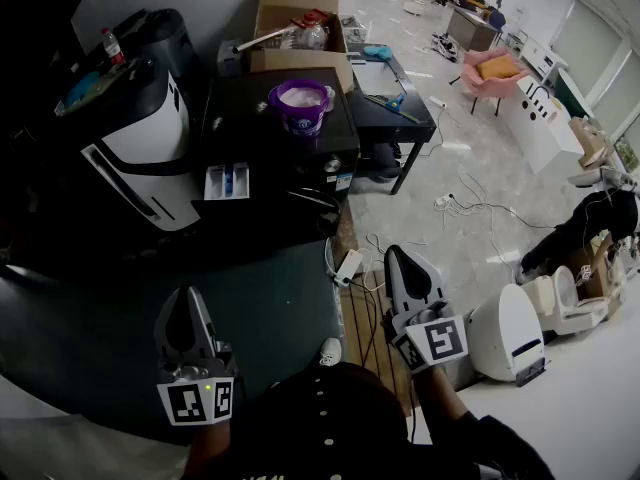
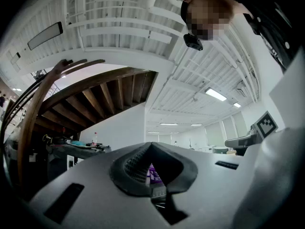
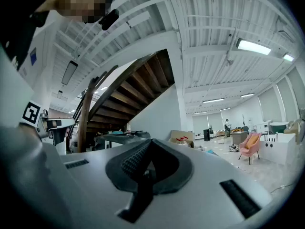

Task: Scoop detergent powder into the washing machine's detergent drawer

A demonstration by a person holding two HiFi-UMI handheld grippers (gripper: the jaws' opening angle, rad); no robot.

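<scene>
The black washing machine (image 1: 290,153) stands ahead of me in the head view. Its detergent drawer (image 1: 226,180) is pulled out, showing white and blue compartments. A purple tub of pale powder (image 1: 300,104) sits on the machine's top. My left gripper (image 1: 186,303) hovers low at the near left, well short of the machine, jaws shut and empty. My right gripper (image 1: 395,256) hangs over the floor at the near right, also shut and empty. In the left gripper view the tub (image 2: 153,174) shows below the closed tips of the left gripper (image 2: 151,147). The right gripper (image 3: 151,142) points along the room.
A white and black appliance (image 1: 140,138) stands left of the washer. Behind it are an open cardboard box (image 1: 300,18) and a low black table (image 1: 398,103). Cables (image 1: 480,208) and a power strip (image 1: 348,266) lie on the floor at right, by a white toilet (image 1: 505,333).
</scene>
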